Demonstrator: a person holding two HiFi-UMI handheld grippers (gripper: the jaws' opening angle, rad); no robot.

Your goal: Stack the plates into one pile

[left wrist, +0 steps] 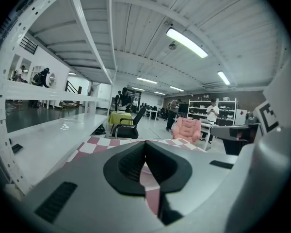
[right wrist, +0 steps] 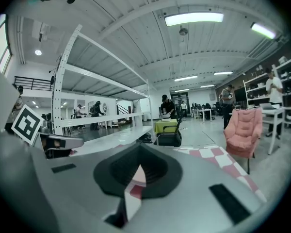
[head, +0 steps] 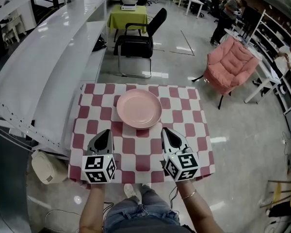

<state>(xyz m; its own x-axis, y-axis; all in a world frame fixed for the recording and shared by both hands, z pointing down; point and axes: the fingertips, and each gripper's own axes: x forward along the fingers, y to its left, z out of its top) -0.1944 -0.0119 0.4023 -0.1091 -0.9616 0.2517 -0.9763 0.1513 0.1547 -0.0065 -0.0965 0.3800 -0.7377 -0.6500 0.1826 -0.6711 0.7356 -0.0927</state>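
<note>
Hovering with jaws pressed together and empty, the left gripper (head: 107, 132) and right gripper (head: 164, 131) flank the near rim of the pink plate (head: 139, 108), not touching it, on the red-and-white checkered tablecloth (head: 186, 111).

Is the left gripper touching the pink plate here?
Apart. In the head view, checkered tablecloth shows between the left gripper and the pink plate.
</note>
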